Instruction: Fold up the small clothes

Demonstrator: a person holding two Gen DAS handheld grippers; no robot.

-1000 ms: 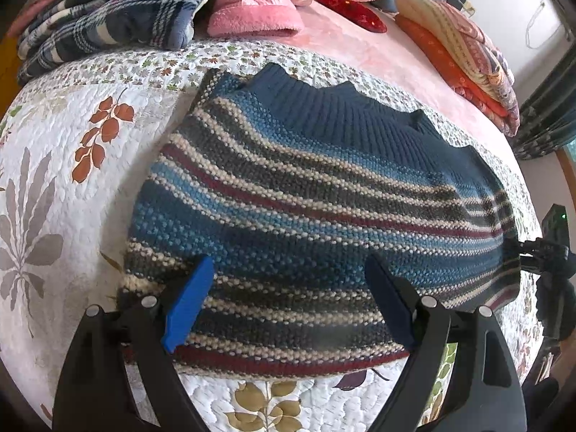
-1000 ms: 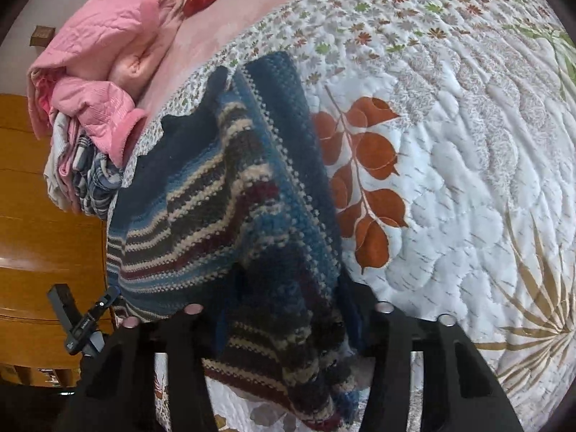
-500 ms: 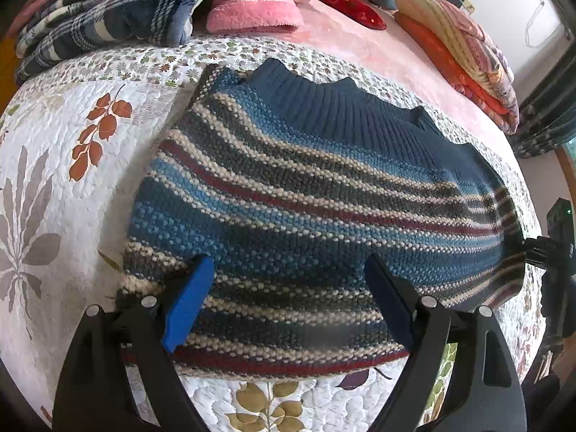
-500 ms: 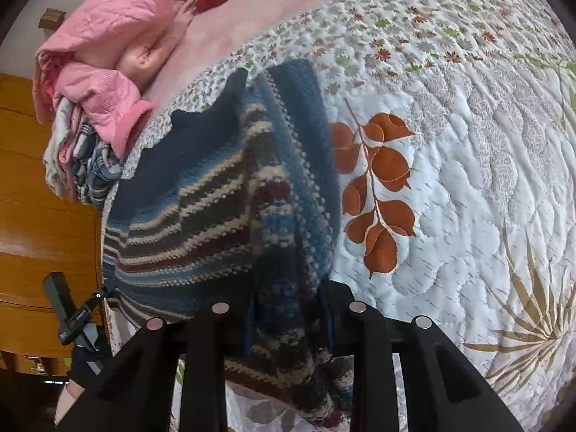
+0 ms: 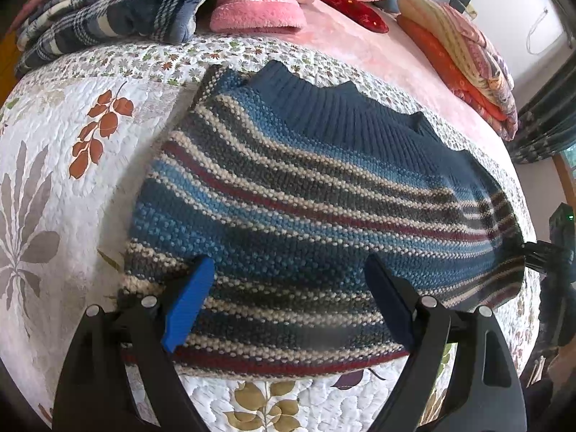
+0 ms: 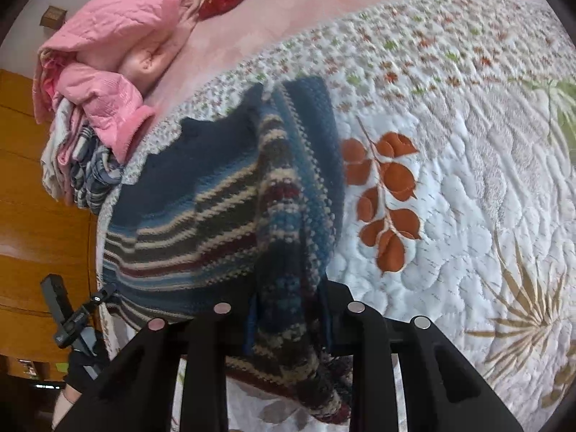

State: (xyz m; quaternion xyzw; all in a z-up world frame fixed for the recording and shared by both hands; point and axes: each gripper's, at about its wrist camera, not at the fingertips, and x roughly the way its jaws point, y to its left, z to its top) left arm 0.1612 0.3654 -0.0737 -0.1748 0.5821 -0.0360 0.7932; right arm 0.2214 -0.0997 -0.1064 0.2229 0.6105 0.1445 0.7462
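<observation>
Knit striped sweater (image 5: 309, 208), thick and floppy, lying flat near the quilt's (image 5: 54, 165) front edge.
Right gripper (image 6: 288, 320) is pinching a bunched side edge, lifted off the quilt; left gripper (image 5: 288, 302) hovers over the hem, fingers spread. Soft, stretchy, probably moderately heavy: grab doubled edges or the ribbed hem, not a single layer.

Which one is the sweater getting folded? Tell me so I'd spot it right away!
Find the white quilt with leaf prints that covers the bed. The striped sweater lies in the middle of it, with the right gripper pinching one edge. Unlike the pink jacket and the plaid blanket piled beyond it, it is knitted, with blue, cream and dark red stripes.
</observation>
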